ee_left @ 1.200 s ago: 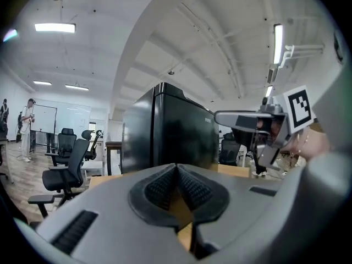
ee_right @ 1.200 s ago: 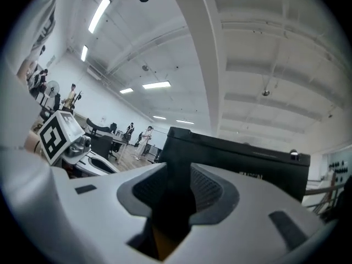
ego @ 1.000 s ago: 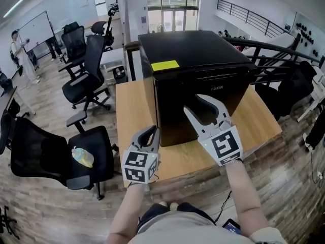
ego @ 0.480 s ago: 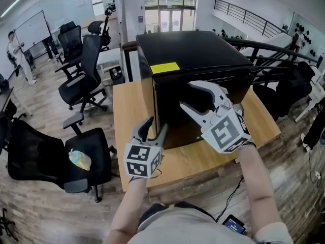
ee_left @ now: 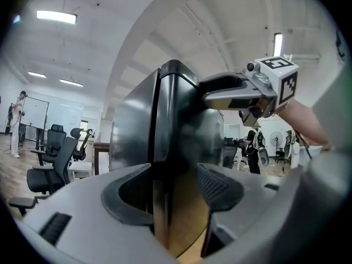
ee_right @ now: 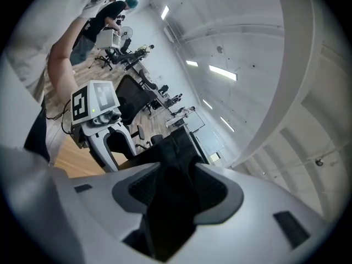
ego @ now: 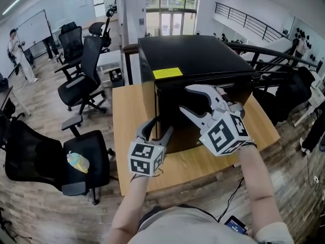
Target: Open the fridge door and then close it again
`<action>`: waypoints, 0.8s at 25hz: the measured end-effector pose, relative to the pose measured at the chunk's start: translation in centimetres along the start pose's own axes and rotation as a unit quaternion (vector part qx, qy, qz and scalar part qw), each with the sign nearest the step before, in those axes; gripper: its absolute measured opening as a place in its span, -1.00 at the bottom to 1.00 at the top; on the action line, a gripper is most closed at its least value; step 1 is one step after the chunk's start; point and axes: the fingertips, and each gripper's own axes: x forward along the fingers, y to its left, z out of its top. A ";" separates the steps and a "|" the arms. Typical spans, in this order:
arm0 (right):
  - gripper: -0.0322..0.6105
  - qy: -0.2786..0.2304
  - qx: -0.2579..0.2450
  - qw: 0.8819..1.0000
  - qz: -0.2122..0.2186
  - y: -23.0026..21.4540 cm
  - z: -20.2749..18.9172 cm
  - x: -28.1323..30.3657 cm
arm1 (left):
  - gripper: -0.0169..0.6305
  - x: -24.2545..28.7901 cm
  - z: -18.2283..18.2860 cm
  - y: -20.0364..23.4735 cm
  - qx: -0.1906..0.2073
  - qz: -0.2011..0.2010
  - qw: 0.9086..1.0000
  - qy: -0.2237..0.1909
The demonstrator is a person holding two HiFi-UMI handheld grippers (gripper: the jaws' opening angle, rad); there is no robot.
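Note:
A black mini fridge (ego: pixel 198 55) with a yellow label on top stands on a wooden table (ego: pixel 127 116); its door (ego: pixel 167 105) looks shut. My left gripper (ego: pixel 160 127) is at the fridge's front left corner. Its jaws are opening, and in the left gripper view (ee_left: pixel 173 188) the door's vertical edge (ee_left: pixel 157 147) runs between the pads without being pressed. My right gripper (ego: pixel 187 98) hovers in front of the door's upper part. Its jaws are wide and closing slightly. In the right gripper view (ee_right: pixel 179 194) the dark fridge (ee_right: pixel 176 147) fills the gap, not gripped.
Black office chairs (ego: pixel 81 75) stand left of the table, the nearest one (ego: pixel 45 156) with a yellow-green bundle (ego: pixel 75 162) on its seat. A person (ego: pixel 15 50) stands far left by a whiteboard. A dark railing (ego: pixel 274 55) runs at the right.
My left gripper's jaws went from shut to wide open as it moved up to the fridge's front left corner. My right gripper rolled and rose along the door front.

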 end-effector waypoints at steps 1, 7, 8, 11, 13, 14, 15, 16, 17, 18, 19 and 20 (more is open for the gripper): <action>-0.30 0.000 0.000 1.000 0.000 0.0 0.0 0.2 | -0.22 0.2 -0.2 0.1 0.000 0.000 1.000 0.003; -0.33 -0.008 0.019 1.000 -0.009 -0.3 0.0 0.4 | -0.23 0.7 -0.8 0.4 0.006 0.006 1.000 0.009; -0.33 -0.009 0.021 1.000 -0.011 -0.3 0.0 0.4 | -0.23 0.7 -0.7 0.4 0.004 0.005 1.000 0.008; -0.36 -0.012 0.026 0.999 -0.017 -0.3 0.1 0.5 | -0.26 0.7 -0.8 0.4 0.001 0.000 1.000 0.011; -0.37 -0.012 0.028 0.999 -0.019 -0.2 0.2 0.4 | -0.26 0.6 -0.7 0.4 0.002 0.001 1.000 0.011; -0.37 -0.013 0.031 0.999 -0.020 -0.3 0.3 0.3 | -0.27 0.6 -0.7 0.3 0.002 0.001 1.000 0.011; -0.38 -0.016 0.036 0.999 -0.020 -0.4 0.3 0.2 | -0.27 0.6 -0.6 0.3 0.002 0.002 1.000 0.011; -0.38 -0.019 0.042 0.999 -0.020 -0.5 0.3 0.2 | -0.27 0.6 -0.6 0.3 0.001 0.002 1.000 0.011; -0.39 -0.023 0.049 0.998 -0.019 -0.6 0.4 0.1 | -0.27 0.6 -0.7 0.3 0.001 0.002 1.000 0.013; -0.41 -0.024 0.054 0.998 -0.017 -0.6 0.4 0.1 | -0.27 0.5 -0.7 0.3 0.001 0.002 1.000 0.015; -0.42 -0.024 0.056 0.998 -0.017 -0.6 0.5 0.1 | -0.27 0.5 -0.8 0.3 0.001 0.002 1.000 0.017; -0.42 -0.024 0.058 0.998 -0.018 -0.6 0.5 0.1 | -0.28 0.4 -0.8 0.3 0.001 0.002 1.000 0.018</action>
